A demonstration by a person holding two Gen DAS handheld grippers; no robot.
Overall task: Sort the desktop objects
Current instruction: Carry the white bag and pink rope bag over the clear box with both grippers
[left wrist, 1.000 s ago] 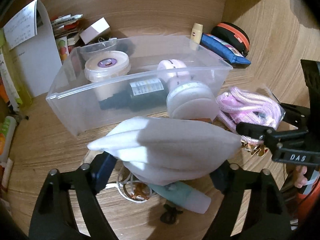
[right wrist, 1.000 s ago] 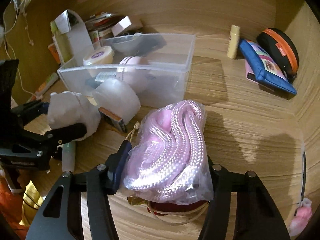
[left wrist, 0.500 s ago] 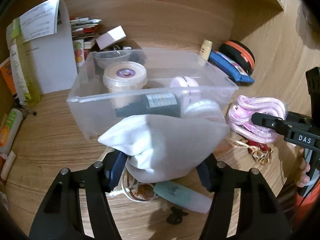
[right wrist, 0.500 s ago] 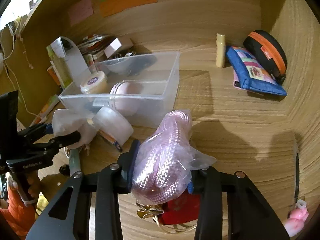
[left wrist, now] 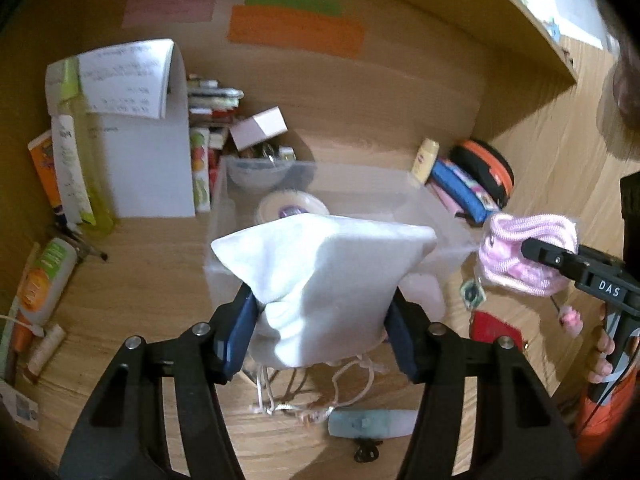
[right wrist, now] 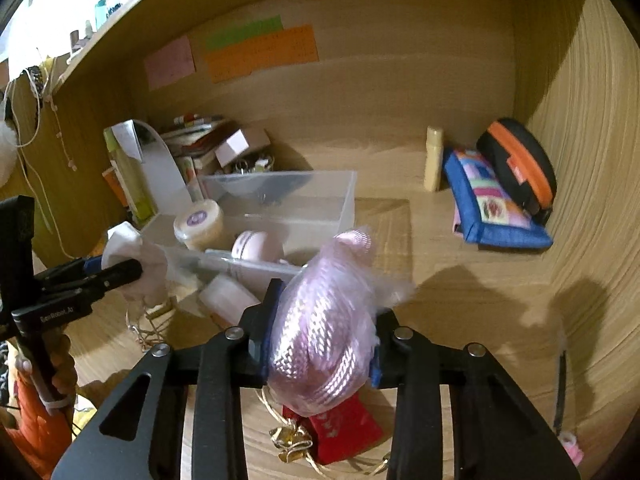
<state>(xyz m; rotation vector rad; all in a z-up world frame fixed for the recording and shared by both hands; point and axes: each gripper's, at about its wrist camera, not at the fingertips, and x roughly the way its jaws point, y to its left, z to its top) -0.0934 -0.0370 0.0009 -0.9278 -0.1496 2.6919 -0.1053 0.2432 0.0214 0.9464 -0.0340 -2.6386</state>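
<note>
My left gripper [left wrist: 320, 320] clamps the white cloth pouch [left wrist: 324, 276], held above the desk [left wrist: 140, 280] in front of the clear plastic bin [right wrist: 320, 200]. My right gripper [right wrist: 320, 348] grips the bagged pink rope [right wrist: 324, 328], lifted over a red packet [right wrist: 340, 428].

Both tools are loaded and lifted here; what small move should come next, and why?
Probably carry the left tool a little forward and release the white cloth pouch into the clear plastic bin. The pouch is clamped and held off the desk at the bin's near wall, and the bin already holds jars. The right tool, gripping the bagged pink rope, could follow.
</note>
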